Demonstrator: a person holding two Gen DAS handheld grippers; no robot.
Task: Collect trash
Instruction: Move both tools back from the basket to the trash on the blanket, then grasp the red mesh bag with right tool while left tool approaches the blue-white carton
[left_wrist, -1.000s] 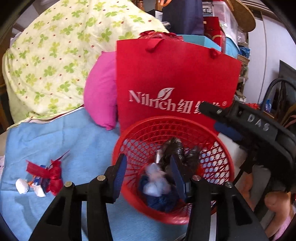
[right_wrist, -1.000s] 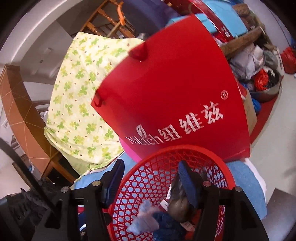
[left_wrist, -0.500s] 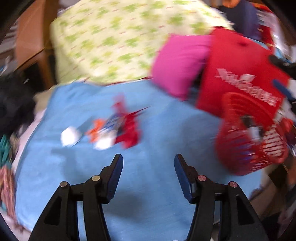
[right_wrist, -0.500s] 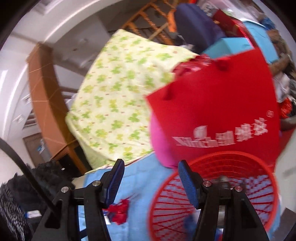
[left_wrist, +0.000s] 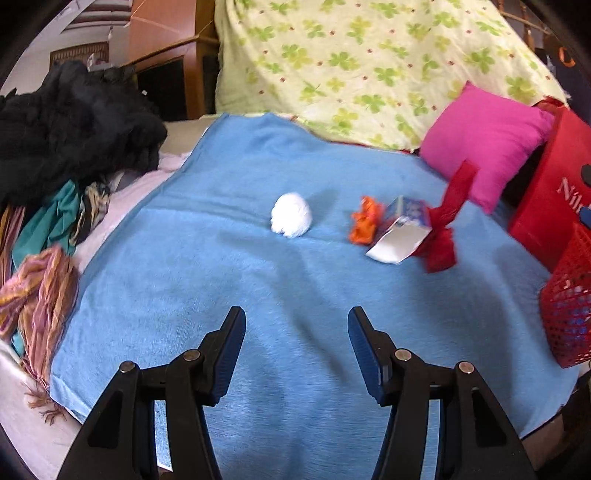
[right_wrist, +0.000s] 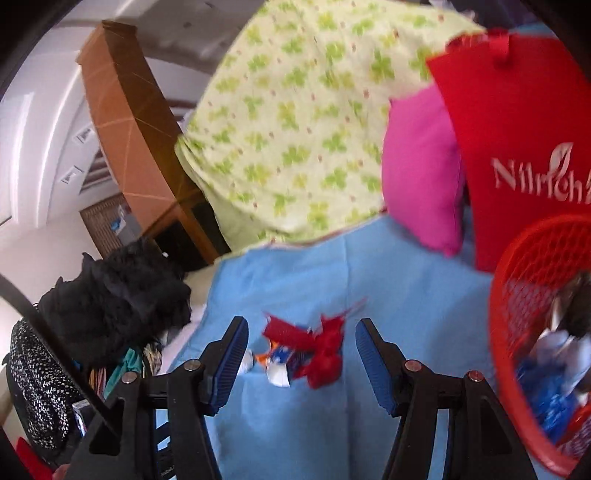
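Observation:
On the blue blanket (left_wrist: 258, 258) lie a white paper ball (left_wrist: 291, 215), an orange wrapper (left_wrist: 365, 220), a torn blue-white carton (left_wrist: 400, 232) and a red ribbon scrap (left_wrist: 445, 225). My left gripper (left_wrist: 295, 347) is open and empty, low over the blanket in front of the ball. My right gripper (right_wrist: 301, 354) is open and empty, above the same pile, where the red ribbon scrap (right_wrist: 325, 347) shows between its fingers. The red mesh basket (right_wrist: 517, 295) with several pieces of trash inside stands at the right; its side shows in the left wrist view (left_wrist: 569, 317).
A pink pillow (left_wrist: 487, 144) and a red Nilrich bag (right_wrist: 517, 147) stand behind the basket. A clover-print quilt (left_wrist: 369, 55) rises at the back. Black clothing (left_wrist: 70, 125) and striped scarves (left_wrist: 40, 288) lie at the blanket's left edge.
Both grippers swung left, away from the basket, toward the trash pile on the blanket. The left one now faces the white ball. Both stayed open.

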